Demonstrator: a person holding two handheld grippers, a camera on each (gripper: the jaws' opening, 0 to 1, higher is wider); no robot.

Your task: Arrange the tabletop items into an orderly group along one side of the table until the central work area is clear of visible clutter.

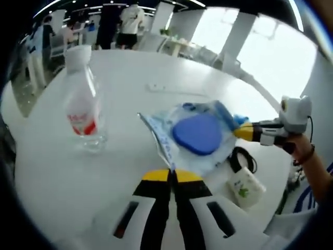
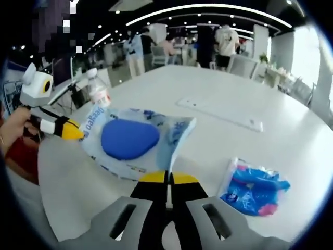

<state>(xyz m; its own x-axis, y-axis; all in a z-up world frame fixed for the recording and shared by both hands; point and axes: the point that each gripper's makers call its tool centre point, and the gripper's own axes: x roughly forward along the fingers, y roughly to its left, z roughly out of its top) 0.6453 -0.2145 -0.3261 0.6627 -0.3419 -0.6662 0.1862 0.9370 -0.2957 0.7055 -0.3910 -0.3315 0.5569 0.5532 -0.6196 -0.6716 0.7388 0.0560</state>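
Observation:
A clear plastic bag (image 1: 164, 126) printed in blue holds a flat blue oval pad (image 1: 199, 133). My left gripper (image 1: 170, 174) is shut on the bag's near edge. My right gripper (image 1: 240, 131) comes in from the right, shut on the bag's opposite edge. In the right gripper view the same bag (image 2: 174, 131) with its blue pad (image 2: 129, 139) spreads over the white table (image 2: 250, 83). There my right gripper (image 2: 167, 178) pinches its near edge and my left gripper (image 2: 78, 133) pinches the far left edge.
A clear water bottle (image 1: 83, 107) with a red label stands left of the bag; it also shows as the bottle (image 2: 99, 94). A white block with a black cable (image 1: 243, 186) lies near the table edge. A blue-pink packet (image 2: 255, 190) lies right. A white strip (image 2: 218, 112) lies mid-table. People stand far behind.

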